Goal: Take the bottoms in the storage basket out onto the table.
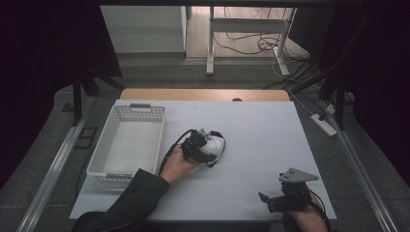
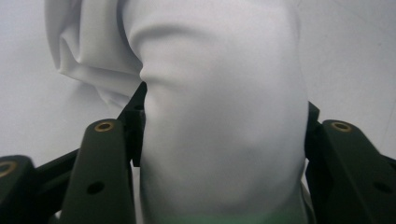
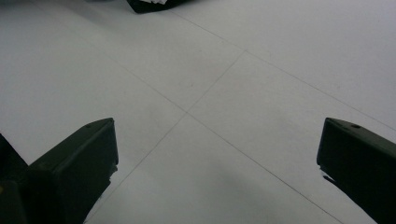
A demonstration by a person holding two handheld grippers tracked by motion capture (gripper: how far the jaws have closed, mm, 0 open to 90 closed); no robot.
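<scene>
The left tool (image 1: 205, 146) is gripping a bundled white cloth (image 2: 219, 116) on the white surface (image 1: 251, 125), jaws pressing its sides. The white basket (image 1: 107, 159) is sitting just left of it. The right tool (image 1: 283, 199) is resting released, well apart.

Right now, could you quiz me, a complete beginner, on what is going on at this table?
1. True or false: the white basket sits at the left of the table in the high view.
2. What lies between the jaws of the left gripper? A) a red cup B) a soft white bundle of cloth C) a spoon
3. Fill in: the jaws of the right gripper stand wide ____ over bare table.

Key: 1 true; 2 B, the pads press its sides in the left gripper view; 3 open.
</scene>
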